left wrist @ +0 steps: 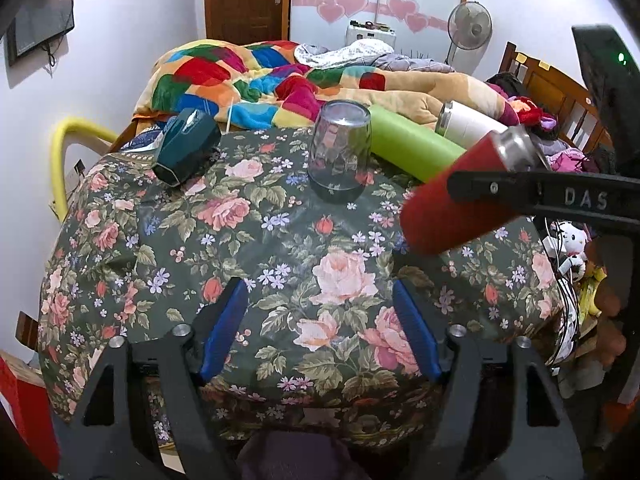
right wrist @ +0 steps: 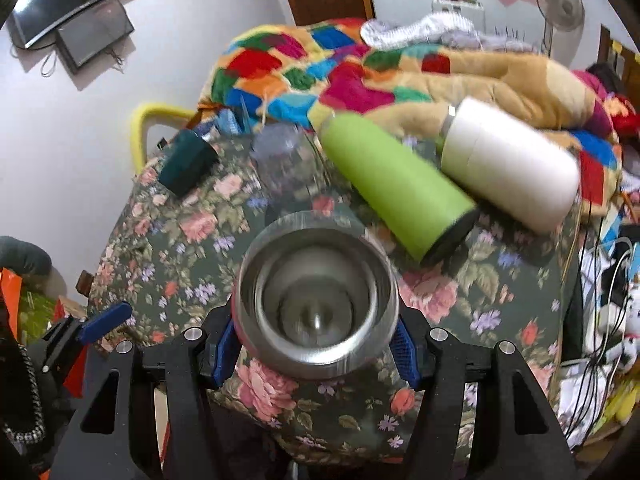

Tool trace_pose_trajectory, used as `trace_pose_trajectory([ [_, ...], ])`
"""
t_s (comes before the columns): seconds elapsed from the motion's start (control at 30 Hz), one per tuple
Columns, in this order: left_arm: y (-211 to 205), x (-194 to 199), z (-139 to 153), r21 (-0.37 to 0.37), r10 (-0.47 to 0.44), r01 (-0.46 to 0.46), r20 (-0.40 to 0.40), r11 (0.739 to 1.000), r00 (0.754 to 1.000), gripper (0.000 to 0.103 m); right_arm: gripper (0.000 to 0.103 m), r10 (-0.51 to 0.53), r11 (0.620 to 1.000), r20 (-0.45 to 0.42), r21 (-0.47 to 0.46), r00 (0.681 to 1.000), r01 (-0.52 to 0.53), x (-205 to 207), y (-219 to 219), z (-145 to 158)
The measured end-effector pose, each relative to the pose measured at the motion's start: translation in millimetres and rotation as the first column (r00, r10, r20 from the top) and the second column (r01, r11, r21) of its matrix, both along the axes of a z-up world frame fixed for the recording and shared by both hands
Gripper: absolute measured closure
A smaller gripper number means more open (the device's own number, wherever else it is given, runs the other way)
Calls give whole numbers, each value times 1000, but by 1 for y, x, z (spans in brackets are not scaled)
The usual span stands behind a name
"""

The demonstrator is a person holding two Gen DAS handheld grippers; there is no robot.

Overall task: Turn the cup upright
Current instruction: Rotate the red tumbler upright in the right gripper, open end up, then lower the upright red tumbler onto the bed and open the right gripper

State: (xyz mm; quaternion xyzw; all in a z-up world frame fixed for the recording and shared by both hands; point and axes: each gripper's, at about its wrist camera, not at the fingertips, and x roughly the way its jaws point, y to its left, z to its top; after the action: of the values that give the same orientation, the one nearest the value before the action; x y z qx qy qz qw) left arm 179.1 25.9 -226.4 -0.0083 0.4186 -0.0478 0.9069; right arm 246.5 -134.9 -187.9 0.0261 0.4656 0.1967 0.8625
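The right tool [right wrist: 316, 344] is closed on the red cup [right wrist: 316, 304], held above the near edge of the surface [right wrist: 168, 248]. This view shows only the steel mouth and inside; the red body is nearly hidden. The left view shows the red cup [left wrist: 452, 196] tilted, its rim cut by the right tool. The left tool [left wrist: 324, 328] is wide open and holds nothing. The glass tumbler [right wrist: 280, 160] is blurred.

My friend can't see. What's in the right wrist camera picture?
The right gripper clamps a red steel cup, its open mouth facing the camera, above a flowery tablecloth. Behind lie a green bottle and a white bottle on their sides.
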Motion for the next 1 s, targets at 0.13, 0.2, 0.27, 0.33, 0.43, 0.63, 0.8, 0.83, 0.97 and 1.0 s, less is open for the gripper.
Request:
trace_pose_trajectory([
  [0.13, 0, 3, 1, -9, 6, -6, 2, 1000, 1000, 24, 44, 11, 1000, 39, -14, 999, -10, 3, 6, 6],
  [0.2, 1, 4, 1, -12, 8, -8, 2, 1000, 1000, 24, 44, 21, 999, 45, -27, 999, -20, 5, 11, 5],
  [0.27, 2, 6, 1, -13, 11, -11, 0, 1000, 1000, 24, 44, 31, 999, 37, -33, 999, -30, 7, 15, 0],
  [0.33, 3, 7, -1, -13, 13, -13, -4, 1000, 1000, 24, 44, 42, 998, 28, -44, 999, -41, 7, 18, -6],
  [0.43, 6, 10, -5, -16, 19, -19, -14, 1000, 1000, 24, 44, 55, 995, 13, -83, 998, -54, 7, 26, -17],
  [0.63, 12, 13, -13, -34, 33, -35, -36, 999, 999, 24, 44, 84, 988, 22, -132, 996, -80, 5, 37, -21],
  [0.8, 16, 13, -15, -35, 46, -48, -40, 998, 998, 24, 43, 70, 990, 8, -119, 997, -69, 10, 36, -21],
  [0.83, 17, 13, -14, -36, 48, -49, -40, 998, 998, 24, 43, 68, 992, -3, -109, 998, -68, 11, 36, -21],
  [0.97, 18, 10, -7, -37, 54, -55, -28, 998, 998, 24, 35, 73, 995, -21, -69, 997, -74, 7, 33, -16],
  [1.0, 17, 9, -4, -38, 54, -55, -24, 998, 998, 24, 35, 72, 995, -15, -69, 997, -73, 5, 33, -14],
])
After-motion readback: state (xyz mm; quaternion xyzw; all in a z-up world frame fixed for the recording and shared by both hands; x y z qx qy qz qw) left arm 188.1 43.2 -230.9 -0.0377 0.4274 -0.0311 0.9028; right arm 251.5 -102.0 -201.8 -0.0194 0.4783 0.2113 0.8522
